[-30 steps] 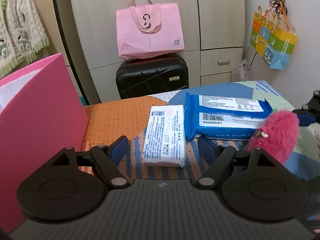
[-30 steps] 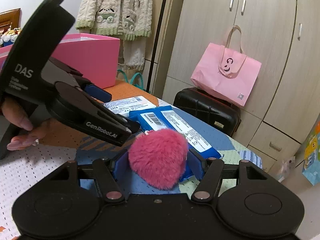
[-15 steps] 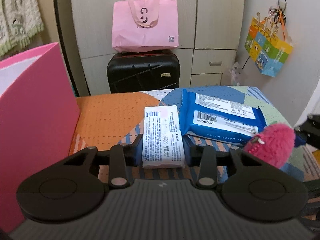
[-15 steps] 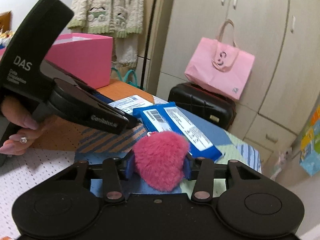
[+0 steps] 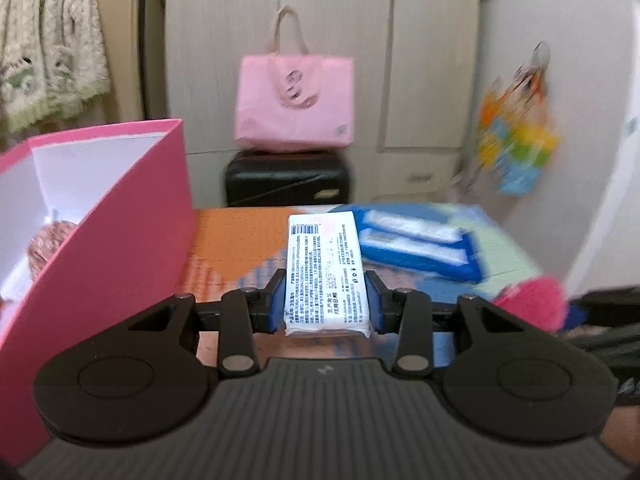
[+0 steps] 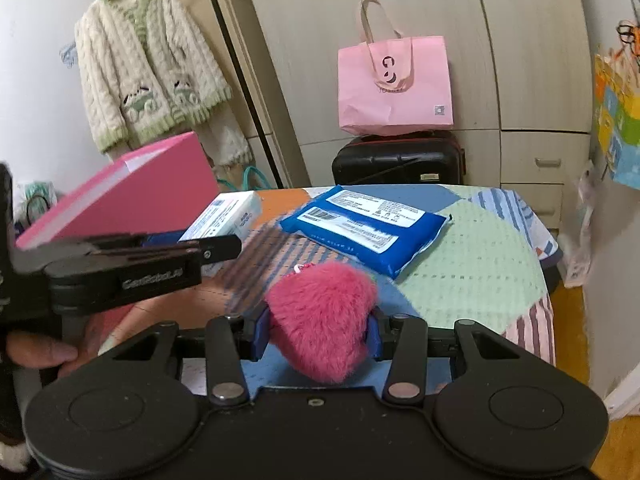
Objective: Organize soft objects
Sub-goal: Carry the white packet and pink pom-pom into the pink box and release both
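Note:
My left gripper [image 5: 325, 304] is shut on a white tissue pack [image 5: 325, 276] and holds it above the patterned table. The pack also shows in the right wrist view [image 6: 228, 216], beside the left gripper's body [image 6: 132, 268]. My right gripper [image 6: 316, 330] is shut on a fluffy pink plush [image 6: 322, 316], lifted over the table; the plush shows at the right edge of the left wrist view [image 5: 530, 300]. A blue wet-wipes pack [image 6: 362, 228] lies flat on the table [image 6: 472, 272]. An open pink box [image 5: 100, 240] stands at the left with a pinkish soft item [image 5: 52, 240] inside.
A black suitcase [image 6: 398, 160] with a pink tote bag [image 6: 394, 84] on top stands behind the table against wardrobes. A knitted cardigan [image 6: 148, 68] hangs at the left. A colourful bag [image 6: 618, 120] hangs on the right wall. The table's right edge drops off near the wall.
My left gripper closed on the white tissue pack and lifted it, swinging toward the pink box. My right gripper kept its hold on the plush and rose a little.

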`<act>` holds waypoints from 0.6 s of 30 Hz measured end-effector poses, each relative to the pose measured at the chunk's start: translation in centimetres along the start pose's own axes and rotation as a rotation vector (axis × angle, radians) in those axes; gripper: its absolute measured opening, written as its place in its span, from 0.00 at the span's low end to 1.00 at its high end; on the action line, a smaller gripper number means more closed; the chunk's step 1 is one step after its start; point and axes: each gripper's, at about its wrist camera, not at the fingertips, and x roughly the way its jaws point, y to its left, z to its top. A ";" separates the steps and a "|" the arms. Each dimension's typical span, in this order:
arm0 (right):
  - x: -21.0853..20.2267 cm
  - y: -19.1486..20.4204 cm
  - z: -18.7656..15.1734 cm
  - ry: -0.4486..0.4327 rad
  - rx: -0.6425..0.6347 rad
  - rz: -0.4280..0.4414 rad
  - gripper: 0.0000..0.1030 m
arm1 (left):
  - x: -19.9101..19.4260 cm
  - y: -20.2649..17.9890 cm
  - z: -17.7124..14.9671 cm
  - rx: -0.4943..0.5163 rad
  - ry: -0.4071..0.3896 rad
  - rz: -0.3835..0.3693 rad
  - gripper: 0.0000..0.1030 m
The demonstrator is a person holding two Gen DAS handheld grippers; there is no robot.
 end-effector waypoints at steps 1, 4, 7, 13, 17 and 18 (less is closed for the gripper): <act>-0.4 0.4 -0.3 -0.002 -0.009 0.007 0.48 | -0.7 0.4 -0.2 -0.026 -0.021 -0.038 0.37; -1.9 1.8 -1.3 -0.057 0.020 0.028 0.48 | -2.3 1.2 -0.6 -0.087 -0.030 -0.088 0.37; -3.2 3.1 -2.2 -0.084 0.030 0.031 0.48 | -4.0 1.7 -0.7 -0.113 -0.031 -0.132 0.37; -5.6 5.0 -3.6 -0.117 0.057 0.053 0.48 | -7.8 2.0 -1.4 -0.114 -0.059 -0.177 0.37; -6.5 6.7 -3.9 -0.123 0.024 0.048 0.48 | -9.7 2.2 -1.9 -0.128 -0.047 -0.222 0.37; -6.6 7.2 -4.0 -0.120 0.014 0.048 0.48 | -10.2 2.2 -2.0 -0.130 -0.044 -0.229 0.37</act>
